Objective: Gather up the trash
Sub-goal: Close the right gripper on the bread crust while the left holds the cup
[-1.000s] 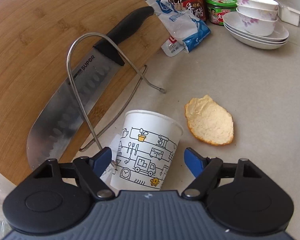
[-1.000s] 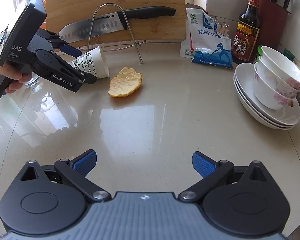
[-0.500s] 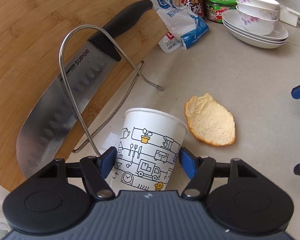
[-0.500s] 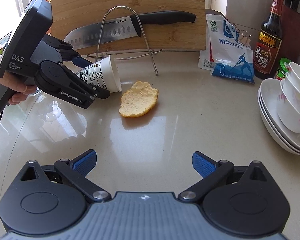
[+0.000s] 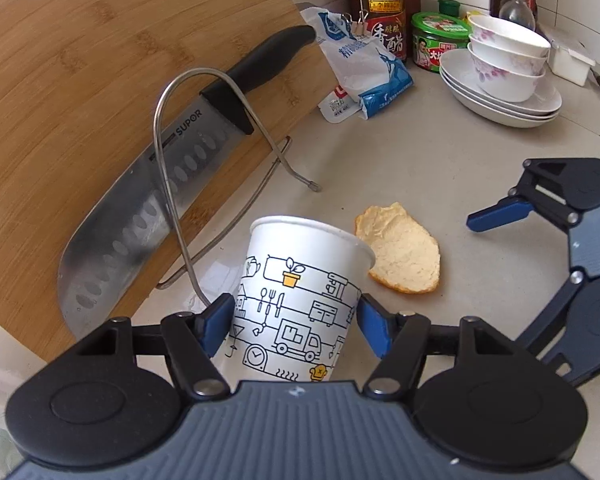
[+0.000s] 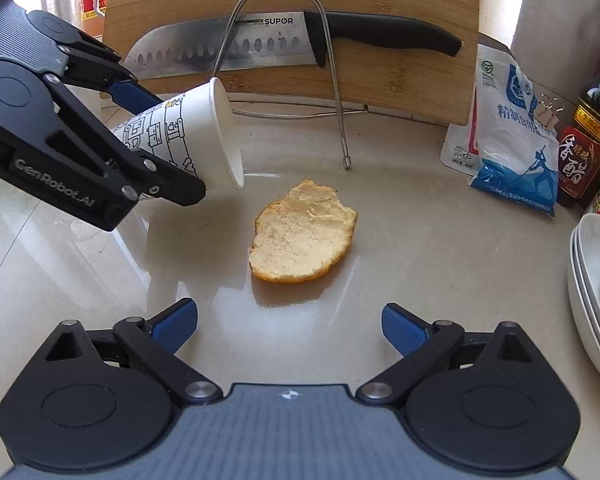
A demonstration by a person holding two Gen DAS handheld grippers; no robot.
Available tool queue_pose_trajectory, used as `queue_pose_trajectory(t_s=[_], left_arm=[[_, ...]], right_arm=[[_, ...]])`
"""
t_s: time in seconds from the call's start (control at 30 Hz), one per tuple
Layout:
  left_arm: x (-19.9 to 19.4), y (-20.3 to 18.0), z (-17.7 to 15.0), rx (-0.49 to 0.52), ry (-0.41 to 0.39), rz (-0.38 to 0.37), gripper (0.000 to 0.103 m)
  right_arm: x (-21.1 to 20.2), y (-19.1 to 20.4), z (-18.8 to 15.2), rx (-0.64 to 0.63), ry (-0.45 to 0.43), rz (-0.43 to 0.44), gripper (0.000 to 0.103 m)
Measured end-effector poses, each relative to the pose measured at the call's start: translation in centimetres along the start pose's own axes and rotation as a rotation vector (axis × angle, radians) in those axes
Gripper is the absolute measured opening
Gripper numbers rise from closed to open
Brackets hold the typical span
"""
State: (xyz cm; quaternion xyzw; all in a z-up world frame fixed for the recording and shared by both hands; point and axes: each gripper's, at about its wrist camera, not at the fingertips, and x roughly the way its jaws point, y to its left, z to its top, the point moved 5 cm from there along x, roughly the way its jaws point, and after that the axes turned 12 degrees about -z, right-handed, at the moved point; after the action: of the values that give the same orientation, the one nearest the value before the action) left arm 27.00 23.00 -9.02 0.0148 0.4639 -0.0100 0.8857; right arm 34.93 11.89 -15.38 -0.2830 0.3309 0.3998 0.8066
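Left gripper (image 6: pixel 162 152) clamps the printed paper cup (image 6: pixel 188 140) by its sides at upper left of the right wrist view, cup tilted, long axis running lower-left to upper-right, open mouth facing right and slightly down toward the orange peel (image 6: pixel 302 234). Peel lies pith-up on the countertop (image 6: pixel 440 264) mid-frame, long axis lower-left to upper-right, just beside the cup rim. Right gripper (image 6: pixel 290 326) angled down at bottom centre, jaws wide and closing, nothing between them, peel just ahead.

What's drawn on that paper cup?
The cup is white with black line drawings of kitchen things and a truck, with yellow accents. Left wrist view shows it best.
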Motion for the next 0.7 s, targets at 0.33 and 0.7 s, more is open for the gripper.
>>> queue_pose_trajectory(t_s=[0.33,0.7], left_arm=[[-0.4,0.2,0.0,-0.02,-0.013,-0.01,0.067],[-0.3,-0.3,-0.2,-0.029,-0.003,-0.033,0.067]], right_arm=[[2.2,0.1,2.4,0.041,-0.025,0.013,0.092],[2.0,-0.7,3.2,0.075,-0.031,-0.001,0.063]])
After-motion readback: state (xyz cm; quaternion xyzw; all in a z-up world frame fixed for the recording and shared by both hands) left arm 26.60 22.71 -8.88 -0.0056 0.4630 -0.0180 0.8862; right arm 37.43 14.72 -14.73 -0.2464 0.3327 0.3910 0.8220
